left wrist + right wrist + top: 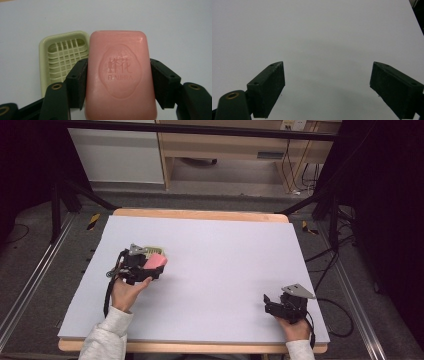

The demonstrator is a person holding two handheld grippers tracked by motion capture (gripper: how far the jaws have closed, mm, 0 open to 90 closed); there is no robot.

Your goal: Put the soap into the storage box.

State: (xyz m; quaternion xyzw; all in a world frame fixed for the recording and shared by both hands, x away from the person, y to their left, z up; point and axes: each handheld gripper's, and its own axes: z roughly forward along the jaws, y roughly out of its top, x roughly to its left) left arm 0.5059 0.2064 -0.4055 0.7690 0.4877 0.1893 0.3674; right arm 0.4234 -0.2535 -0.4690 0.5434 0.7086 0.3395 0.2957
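Pink soap [121,75] (embossed lettering close-up) clamped beside dish [63,56].

The pink soap [121,75] has words pressed into its top, inside a wavy round shape. Two Chinese signs, 蜂花, stand there, and under them are the letters "FLAUHRA". The letters are the same pink as the soap, so they look faint.

High view overlooks table [210,270]; gripper views skim it closely.
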